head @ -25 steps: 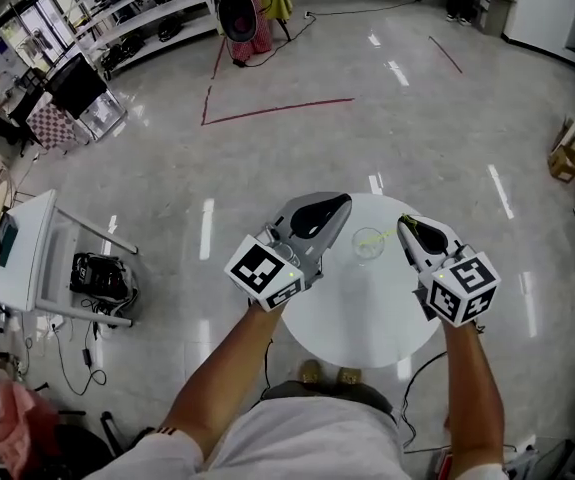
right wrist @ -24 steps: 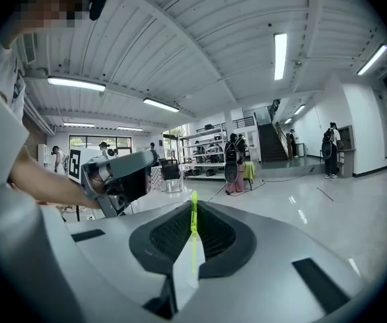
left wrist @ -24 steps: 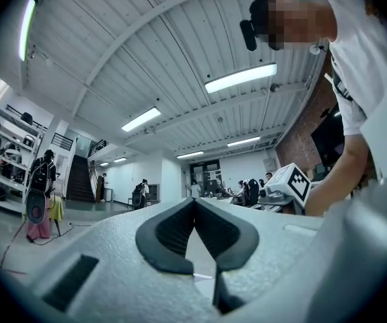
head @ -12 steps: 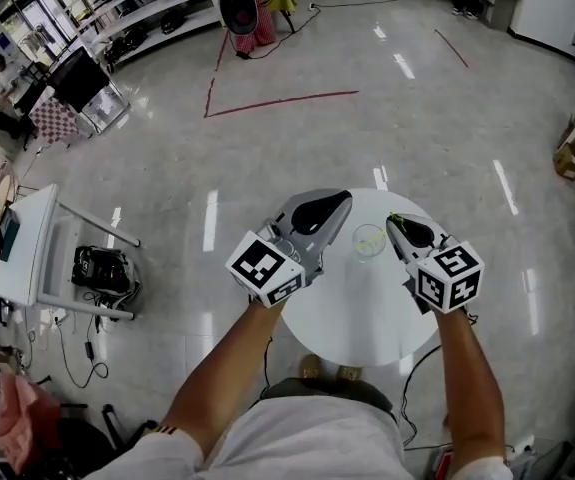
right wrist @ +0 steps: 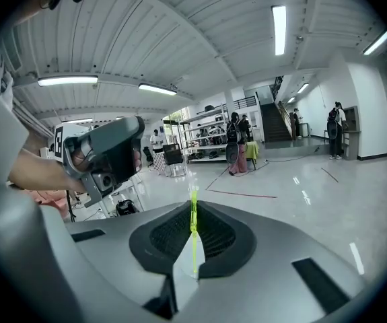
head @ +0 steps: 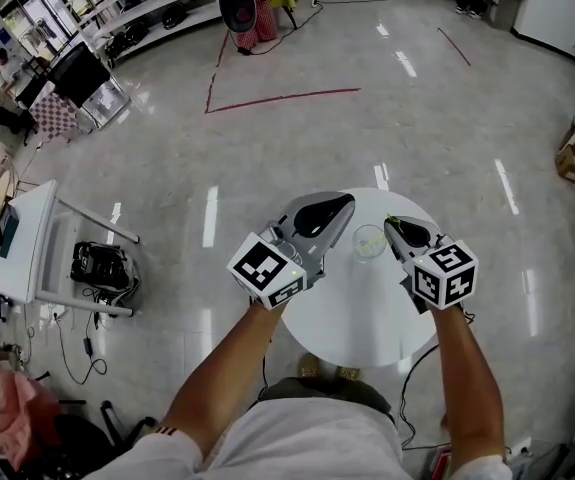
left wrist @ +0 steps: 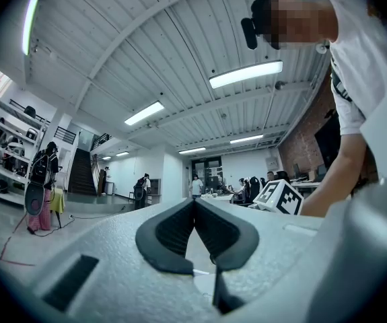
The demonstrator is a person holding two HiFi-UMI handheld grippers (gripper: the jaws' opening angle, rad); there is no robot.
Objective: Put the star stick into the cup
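A clear cup point(head: 369, 243) stands on the round white table point(head: 357, 318), towards its far edge. My right gripper point(head: 393, 226) hovers just right of the cup, shut on the thin green star stick point(head: 391, 220). In the right gripper view the star stick point(right wrist: 193, 231) runs upright between the closed pads, its tip poking out past them. My left gripper point(head: 340, 201) hangs just left of the cup with its jaws together and nothing between them. In the left gripper view the left gripper point(left wrist: 193, 210) points out across the room, and the cup is not seen there.
A white cart point(head: 27, 243) and a black device point(head: 102, 273) with cables sit on the floor to the left. Red tape lines point(head: 277, 98) mark the floor beyond the table. Shelves line the far left wall.
My right gripper has moved left with the star stick, closer to the cup. The left gripper has barely moved.
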